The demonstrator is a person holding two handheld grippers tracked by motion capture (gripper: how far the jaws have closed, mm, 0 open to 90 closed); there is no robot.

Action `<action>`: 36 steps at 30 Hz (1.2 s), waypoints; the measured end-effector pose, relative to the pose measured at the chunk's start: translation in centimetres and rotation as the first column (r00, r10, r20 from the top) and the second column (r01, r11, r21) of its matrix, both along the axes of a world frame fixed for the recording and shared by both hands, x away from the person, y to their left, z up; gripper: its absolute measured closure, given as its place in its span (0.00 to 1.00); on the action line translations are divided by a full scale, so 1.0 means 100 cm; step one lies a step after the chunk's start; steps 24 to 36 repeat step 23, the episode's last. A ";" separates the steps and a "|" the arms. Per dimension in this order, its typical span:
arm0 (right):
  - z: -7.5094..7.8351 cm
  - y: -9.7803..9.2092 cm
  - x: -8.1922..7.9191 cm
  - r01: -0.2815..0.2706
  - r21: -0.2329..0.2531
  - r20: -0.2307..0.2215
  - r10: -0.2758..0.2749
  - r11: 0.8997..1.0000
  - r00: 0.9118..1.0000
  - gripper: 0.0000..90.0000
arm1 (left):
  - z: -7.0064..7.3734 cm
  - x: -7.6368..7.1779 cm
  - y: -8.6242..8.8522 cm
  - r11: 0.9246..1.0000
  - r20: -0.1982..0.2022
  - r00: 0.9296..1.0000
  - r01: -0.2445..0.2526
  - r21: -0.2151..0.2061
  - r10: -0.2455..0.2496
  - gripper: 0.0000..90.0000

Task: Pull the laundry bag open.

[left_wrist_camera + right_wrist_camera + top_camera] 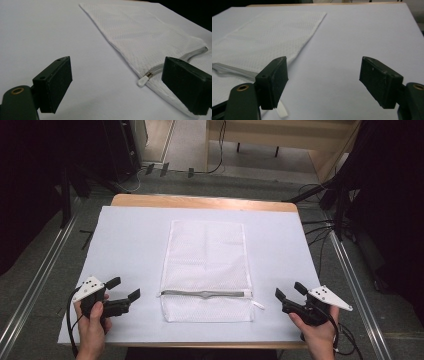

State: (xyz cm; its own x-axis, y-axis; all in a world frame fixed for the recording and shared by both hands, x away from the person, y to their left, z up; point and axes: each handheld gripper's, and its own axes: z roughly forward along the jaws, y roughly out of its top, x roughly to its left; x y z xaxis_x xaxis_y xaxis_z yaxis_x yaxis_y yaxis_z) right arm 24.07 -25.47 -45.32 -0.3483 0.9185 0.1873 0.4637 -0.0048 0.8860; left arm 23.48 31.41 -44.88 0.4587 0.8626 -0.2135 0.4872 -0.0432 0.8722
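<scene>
Mesh laundry bag (206,270) lay flat in the middle of the counter (125,240), on the white sheet that covered it, with its long axis running from the near edge toward the far edge and its zipper (205,294) crossing it from side to side close to the near end. The white zipper pull (257,305) stuck out past the bag's right edge, so the closed end of the zip pointed toward the right edge of the counter. The left gripper (125,289) rested near the near-left corner and the right gripper (287,290) near the near-right corner, each well apart from the bag, both with fingers spread wide and holding nothing. In the left gripper view the bag's corner, a small white tab (142,81) at the zip's end and the grey zipper tape (175,60) sat just ahead of that gripper's fingers (53,85). Judging from this, the step in hand was the approach: it would go best if one gripper pinned the mesh beside the zip while the other came in low and closed squarely on the small pull, then drew it straight along the zipper line, not upward, so the thin fabric did not bunch
</scene>
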 end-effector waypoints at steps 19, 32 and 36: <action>-0.010 -0.037 0.004 0.075 0.016 -0.039 -0.074 0.997 0.996 0.24 | 0.000 0.001 0.026 0.997 0.009 0.997 -0.076 -0.014 0.076 0.09; -0.011 -0.035 0.004 0.075 0.005 -0.044 -0.075 0.997 0.996 0.24 | -0.001 0.001 0.025 0.997 0.006 0.997 -0.075 -0.010 0.075 0.09; -0.011 -0.035 0.004 0.075 0.005 -0.044 -0.075 0.997 0.996 0.24 | -0.001 0.001 0.025 0.997 0.006 0.997 -0.075 -0.010 0.075 0.09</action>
